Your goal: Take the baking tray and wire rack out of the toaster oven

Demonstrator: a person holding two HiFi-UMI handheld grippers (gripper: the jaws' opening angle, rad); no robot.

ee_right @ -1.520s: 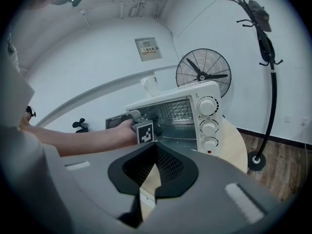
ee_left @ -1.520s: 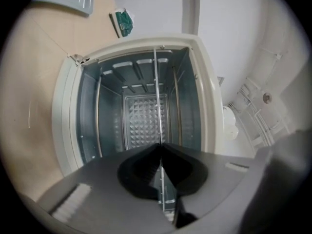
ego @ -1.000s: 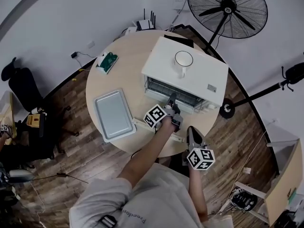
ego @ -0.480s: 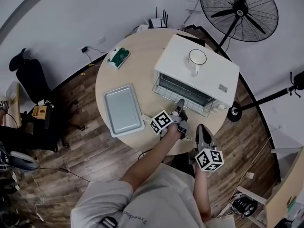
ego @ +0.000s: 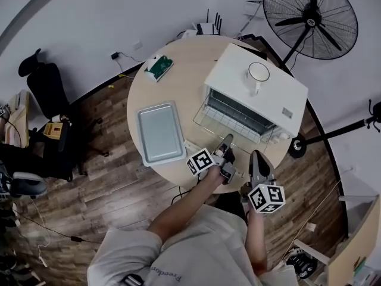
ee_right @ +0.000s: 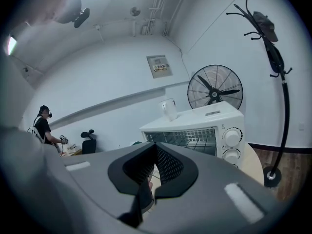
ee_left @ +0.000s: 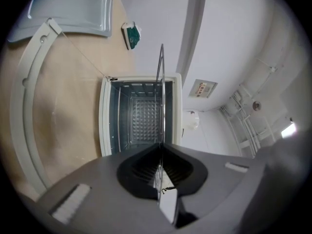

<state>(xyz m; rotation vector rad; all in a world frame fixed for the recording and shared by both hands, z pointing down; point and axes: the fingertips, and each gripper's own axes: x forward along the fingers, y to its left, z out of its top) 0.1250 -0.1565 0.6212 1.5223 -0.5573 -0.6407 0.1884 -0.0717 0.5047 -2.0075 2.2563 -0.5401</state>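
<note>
Over the round table, seen from above, the baking tray already lies out beside the toaster oven, and the left gripper pinches the wire rack, partly drawn out. Along its jaws the rack runs edge-on into the oven; tilted, it could snag the rails or slip. The right gripper, pressed together on nothing, hangs clear

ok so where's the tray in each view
Head view: the tray lies flat on the table, left of the oven.
Left gripper view: top left corner, with the oven at centre.
Right gripper view: not in it.
Shared landmark: the oven with the mug on top, seen in all three.
</note>
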